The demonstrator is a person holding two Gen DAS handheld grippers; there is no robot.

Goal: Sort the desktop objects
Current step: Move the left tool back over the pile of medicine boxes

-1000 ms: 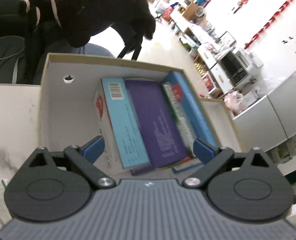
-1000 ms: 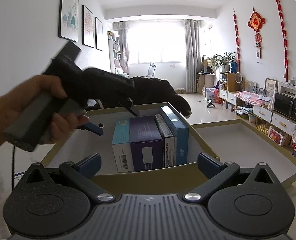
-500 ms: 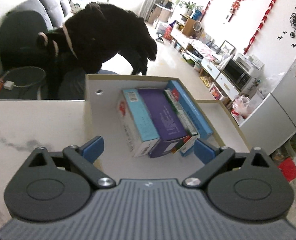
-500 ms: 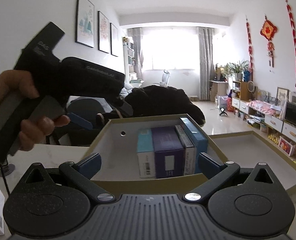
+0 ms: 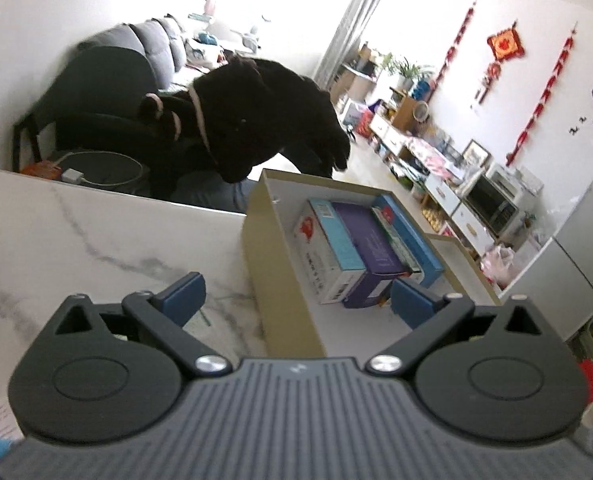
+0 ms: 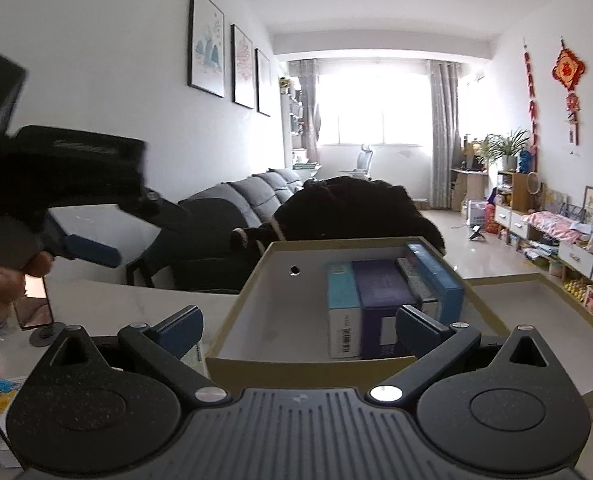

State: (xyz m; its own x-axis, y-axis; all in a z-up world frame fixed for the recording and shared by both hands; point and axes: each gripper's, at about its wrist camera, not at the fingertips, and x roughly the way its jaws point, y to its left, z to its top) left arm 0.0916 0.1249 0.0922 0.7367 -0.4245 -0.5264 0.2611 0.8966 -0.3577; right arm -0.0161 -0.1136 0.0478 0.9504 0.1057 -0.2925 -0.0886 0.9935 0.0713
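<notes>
both grippers empty above the bench, small boxes packed in the cardboard box

nearest the lens, the left gripper [image 5: 298, 296] has its blue fingers [image 5: 182, 294] spread apart with nothing between them, one over the marble bench [image 5: 96, 240] and one over the cardboard box [image 5: 280, 288]. the right gripper [image 6: 298, 322] likewise has its fingers apart and empty, just before the box's near wall. in the right wrist view a hand [image 6: 0, 284] holds the left gripper at the left edge, above the bench. inside the cardboard box, four small boxes stand packed side by side: a light blue box [image 5: 330, 248], a purple box [image 5: 370, 242], a thin box [image 5: 398, 240] and a blue box [image 5: 414, 228]. beyond the bench a black plush toy [image 5: 264, 116] lies on a dark sofa [image 5: 108, 92].
</notes>
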